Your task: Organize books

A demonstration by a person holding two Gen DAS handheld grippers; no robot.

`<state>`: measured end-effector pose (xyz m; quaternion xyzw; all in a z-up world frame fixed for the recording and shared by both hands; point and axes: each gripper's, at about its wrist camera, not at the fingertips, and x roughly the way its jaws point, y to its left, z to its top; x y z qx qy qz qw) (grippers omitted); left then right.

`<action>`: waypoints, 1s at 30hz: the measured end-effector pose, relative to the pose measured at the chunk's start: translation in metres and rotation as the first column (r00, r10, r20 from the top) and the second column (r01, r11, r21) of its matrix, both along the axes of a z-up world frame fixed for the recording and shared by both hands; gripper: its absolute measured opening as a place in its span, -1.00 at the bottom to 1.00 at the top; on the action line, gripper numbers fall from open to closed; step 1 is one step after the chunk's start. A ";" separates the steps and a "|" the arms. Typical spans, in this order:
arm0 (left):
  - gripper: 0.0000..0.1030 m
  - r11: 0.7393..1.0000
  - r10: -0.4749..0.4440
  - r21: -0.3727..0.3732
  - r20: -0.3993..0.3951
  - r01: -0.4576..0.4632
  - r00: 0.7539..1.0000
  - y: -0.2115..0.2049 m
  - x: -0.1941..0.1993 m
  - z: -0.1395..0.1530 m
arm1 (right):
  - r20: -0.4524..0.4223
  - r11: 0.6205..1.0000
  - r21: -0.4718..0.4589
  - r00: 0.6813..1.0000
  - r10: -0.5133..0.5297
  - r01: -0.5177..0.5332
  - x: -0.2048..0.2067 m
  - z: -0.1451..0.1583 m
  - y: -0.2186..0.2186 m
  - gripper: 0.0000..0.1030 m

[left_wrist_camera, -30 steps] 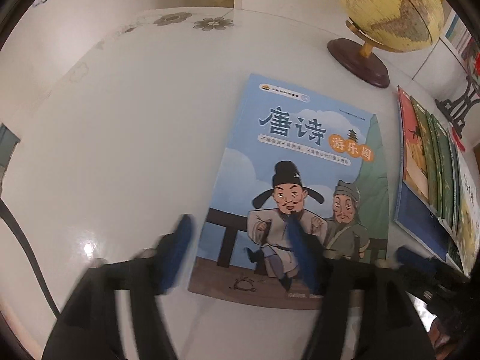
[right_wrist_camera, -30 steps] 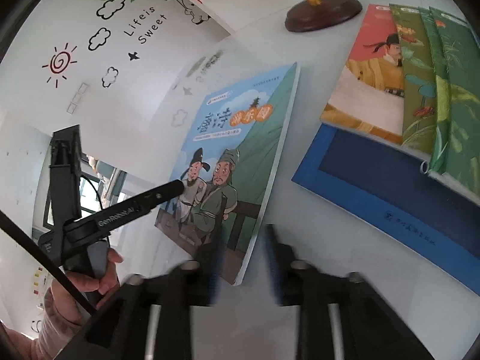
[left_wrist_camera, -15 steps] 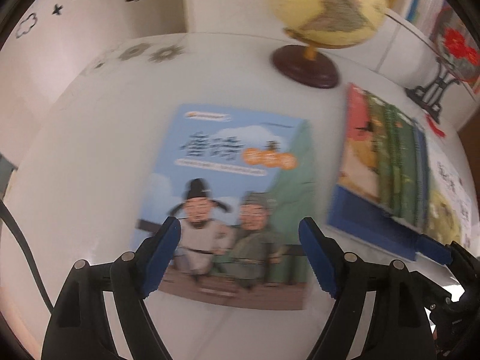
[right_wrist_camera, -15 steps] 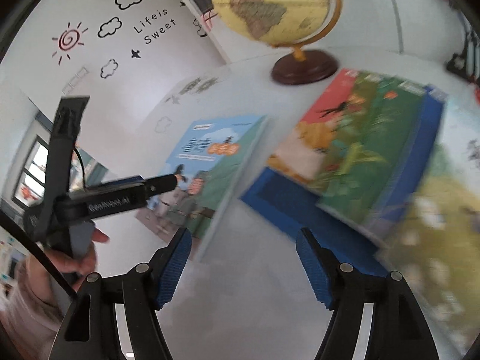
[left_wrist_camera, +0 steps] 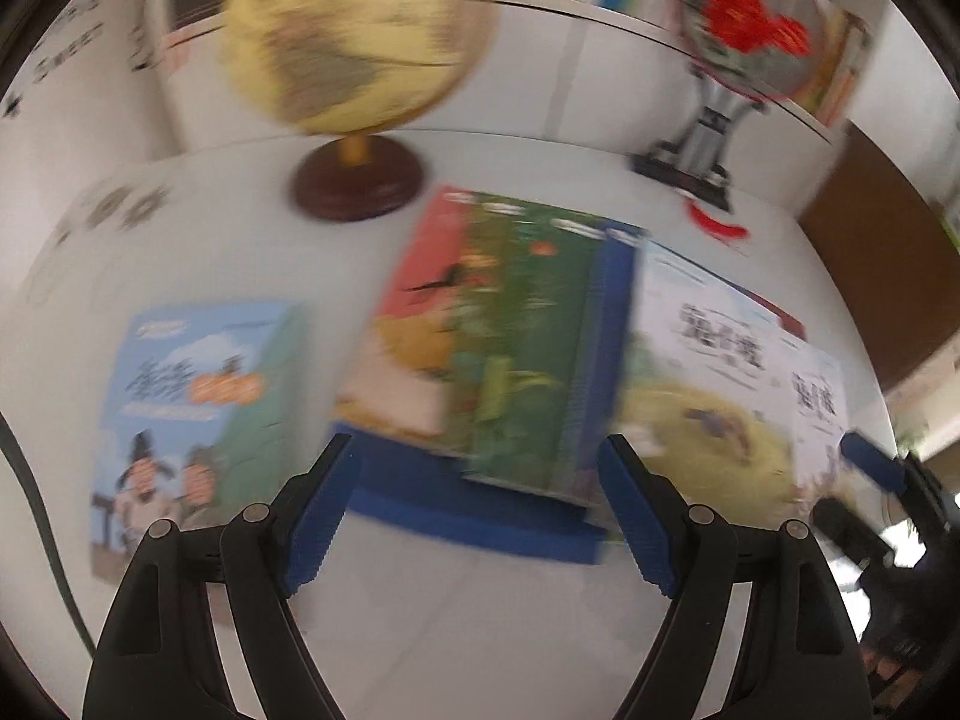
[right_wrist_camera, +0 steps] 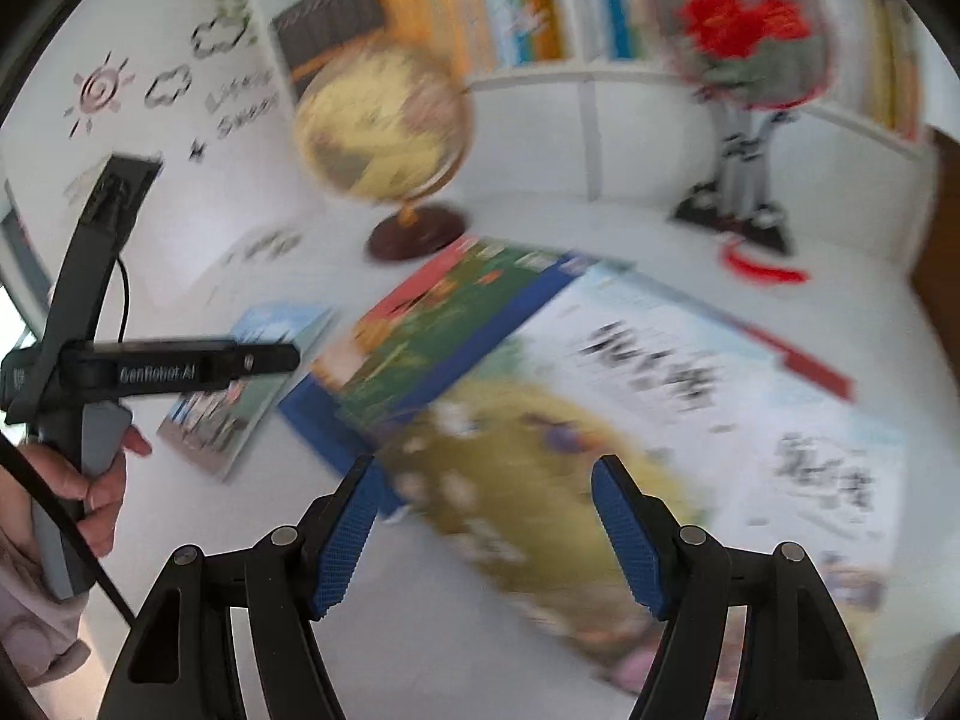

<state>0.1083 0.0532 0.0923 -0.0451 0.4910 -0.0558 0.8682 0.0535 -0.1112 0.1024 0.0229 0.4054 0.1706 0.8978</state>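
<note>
Place: a child's study or reading room at home
Shelves: white bookshelf [right_wrist_camera: 540, 12] packed with colourful upright books
Wall: white, with sun and cloud stickers [right_wrist_camera: 99, 93] and lettering
Table: glossy white table [left_wrist_camera: 480, 612] carrying a yellow globe on a brown wooden base [left_wrist_camera: 342, 42], illustrated picture books [left_wrist_camera: 510, 348] and a round red-flower ornament on a stand [right_wrist_camera: 741, 30]

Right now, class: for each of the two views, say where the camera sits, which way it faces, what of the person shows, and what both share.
Left wrist: on the left gripper, looking down at the overlapping books; open blue fingers.
Right wrist: on the right gripper, facing the shelf; a hand shows.
Shared: globe, blue-cover book, fan ornament.
</note>
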 end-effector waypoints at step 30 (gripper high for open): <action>0.55 0.987 -0.120 -0.113 -0.053 0.113 0.991 -0.089 0.063 -0.043 | -0.212 0.893 0.354 0.953 -0.215 0.279 0.011 -0.061 -0.119 0.37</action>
